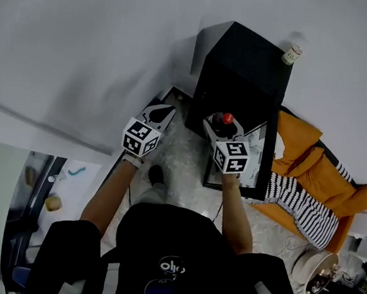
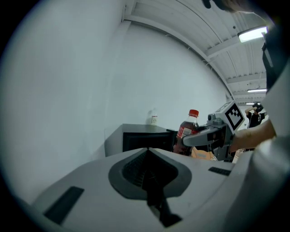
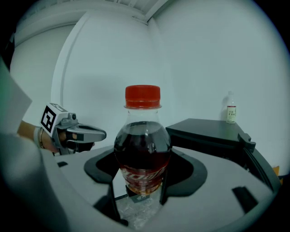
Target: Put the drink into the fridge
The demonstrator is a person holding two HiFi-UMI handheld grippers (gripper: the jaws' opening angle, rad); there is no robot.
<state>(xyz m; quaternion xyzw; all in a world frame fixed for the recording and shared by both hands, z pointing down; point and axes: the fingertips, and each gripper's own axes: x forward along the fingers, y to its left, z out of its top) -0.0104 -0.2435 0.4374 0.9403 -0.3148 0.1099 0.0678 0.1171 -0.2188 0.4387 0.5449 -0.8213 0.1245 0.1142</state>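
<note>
Right gripper (image 3: 136, 192) is clamping the drink bottle (image 3: 142, 149) low on its body. The bottle is standing upright, red cap up, dark liquid inside, at the centre of the right gripper view. In the head view it is sitting mid-frame, just in front of the black fridge (image 1: 245, 71). Left gripper (image 2: 147, 174) is hanging to the left of the bottle, apart from it, jaws pressed together and gripping nothing. A small white bottle (image 1: 291, 54) is standing on the fridge top, upper right.

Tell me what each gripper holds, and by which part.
Right gripper holds the cola bottle by its lower body, one jaw on either side. Left gripper is shut on nothing.
</note>
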